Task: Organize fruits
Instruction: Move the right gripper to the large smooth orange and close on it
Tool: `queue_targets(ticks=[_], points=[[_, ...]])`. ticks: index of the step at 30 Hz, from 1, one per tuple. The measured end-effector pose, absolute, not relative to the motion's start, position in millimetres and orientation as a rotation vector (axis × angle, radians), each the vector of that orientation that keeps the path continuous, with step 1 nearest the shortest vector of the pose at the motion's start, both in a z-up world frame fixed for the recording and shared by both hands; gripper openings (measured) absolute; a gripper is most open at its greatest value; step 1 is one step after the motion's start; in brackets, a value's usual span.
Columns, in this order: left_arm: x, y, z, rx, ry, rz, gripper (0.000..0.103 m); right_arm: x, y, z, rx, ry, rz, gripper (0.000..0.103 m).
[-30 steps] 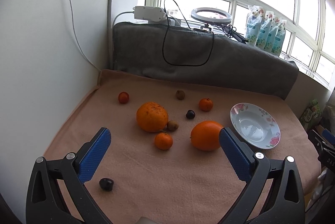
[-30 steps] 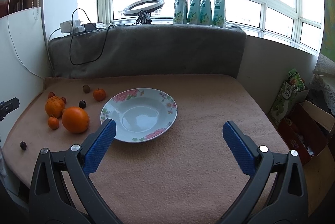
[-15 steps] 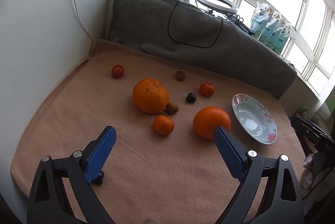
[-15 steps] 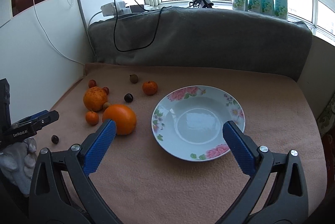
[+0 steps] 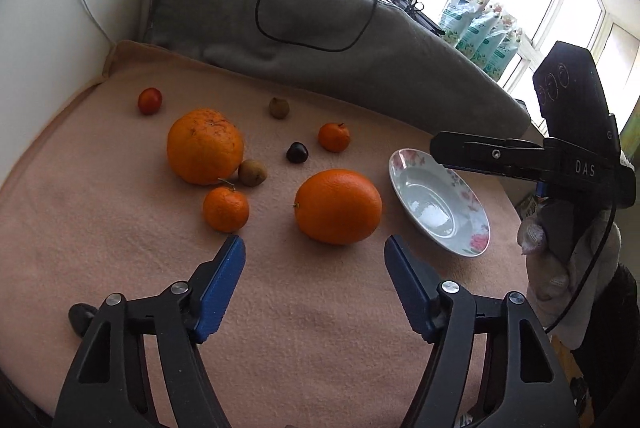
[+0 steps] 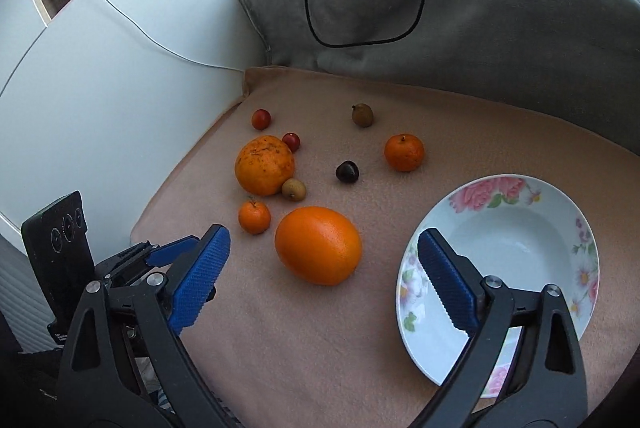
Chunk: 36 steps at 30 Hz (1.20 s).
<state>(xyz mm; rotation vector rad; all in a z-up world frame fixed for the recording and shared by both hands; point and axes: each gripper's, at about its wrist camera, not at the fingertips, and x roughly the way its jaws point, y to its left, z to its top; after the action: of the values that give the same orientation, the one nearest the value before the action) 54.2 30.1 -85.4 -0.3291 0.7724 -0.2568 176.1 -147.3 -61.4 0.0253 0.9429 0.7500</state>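
On the pink blanket, a smooth large orange sits just ahead of both empty grippers; the right gripper, jaws wide but closing, frames it, the left gripper narrower.

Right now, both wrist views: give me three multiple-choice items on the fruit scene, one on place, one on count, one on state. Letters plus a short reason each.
1. Where is the smooth large orange relative to the floral plate in the right wrist view?
A. On the plate
B. Left of the plate, on the blanket
C. Behind the plate by the grey cushion

2. How many small mandarins lie on the blanket?
A. Two
B. Four
C. None

3. What does the plate hold?
A. One mandarin
B. A dark cherry
C. Nothing

Key: 1 B, the orange sits on cloth clear of the rim. 2 A, one near the rough orange, one farther back. 3 C, the bowl is bare.
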Motion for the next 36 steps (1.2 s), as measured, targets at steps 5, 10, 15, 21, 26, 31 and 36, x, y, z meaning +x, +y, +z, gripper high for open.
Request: queue_targets(ticks=[5, 10, 15, 21, 26, 31, 36], points=[[62.9, 18.4, -90.4, -0.364, 0.793, -0.31, 0.064, 197.3, -124.8, -79.6, 0.002, 1.04, 0.821, 0.083], [72.4, 15.4, -97.9, -0.387, 0.811, -0.317, 0.064, 212.6, -116.3, -100.0, 0.003, 1.107, 0.841, 0.077], [82.4, 13.4, -105.0, -0.393, 0.824, -0.314, 0.064, 217.3, -105.2, -114.8, -0.039, 1.131, 0.862, 0.076], [90.8, 11.6, -111.3, -0.407, 0.835, -0.321, 0.059, 219.3, -95.0, -123.2, -0.094, 1.139, 0.883, 0.071], [94.8, 10.5, -114.4, -0.415, 0.84, -0.326, 0.055, 221.3, -91.1, -125.0, -0.119, 1.155, 0.901, 0.071], [97.3, 7.3, -114.5, -0.404, 0.832, -0.329, 0.055, 220.8, -88.1, -125.8, -0.144, 1.163, 0.903, 0.071], [102.3, 9.2, -121.9, -0.423, 0.85, -0.327, 0.055, 221.8, -86.3, -127.5, -0.163, 1.174, 0.894, 0.071]])
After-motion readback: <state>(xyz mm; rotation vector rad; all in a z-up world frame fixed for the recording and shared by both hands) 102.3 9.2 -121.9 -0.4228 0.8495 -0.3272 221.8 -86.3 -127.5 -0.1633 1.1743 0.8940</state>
